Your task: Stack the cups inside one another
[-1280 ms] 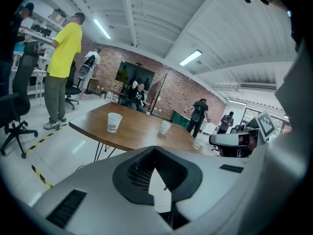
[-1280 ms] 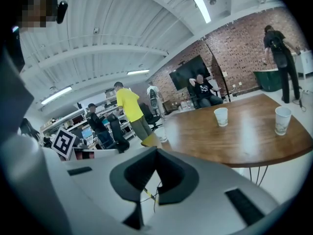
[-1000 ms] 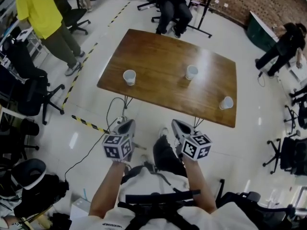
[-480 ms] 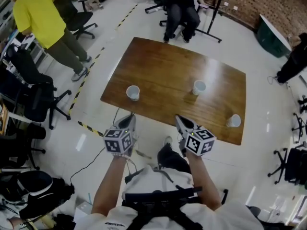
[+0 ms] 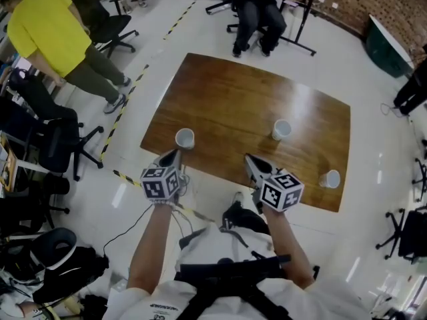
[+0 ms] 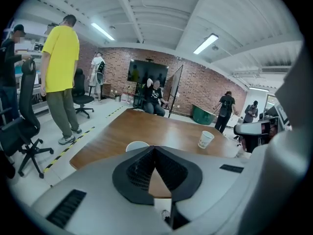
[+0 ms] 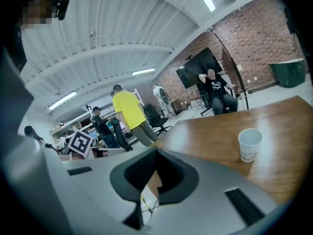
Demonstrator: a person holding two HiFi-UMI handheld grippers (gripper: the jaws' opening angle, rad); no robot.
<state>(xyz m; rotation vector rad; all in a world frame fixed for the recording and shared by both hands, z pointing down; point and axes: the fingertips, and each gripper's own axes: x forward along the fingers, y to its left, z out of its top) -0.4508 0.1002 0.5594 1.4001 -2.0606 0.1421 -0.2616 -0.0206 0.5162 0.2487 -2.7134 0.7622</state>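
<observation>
Standing upright and well apart on the wooden table (image 5: 233,92) are the white paper left cup (image 5: 185,138), just beyond the left gripper (image 5: 175,155), the middle cup (image 5: 281,130) ahead of the right gripper (image 5: 249,159), and the right cup (image 5: 329,179) near the table's edge. Both grippers' jaws are pressed together, empty.

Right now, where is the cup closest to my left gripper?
The cup stands at the table's near-left corner in the head view, just beyond the left gripper.
</observation>
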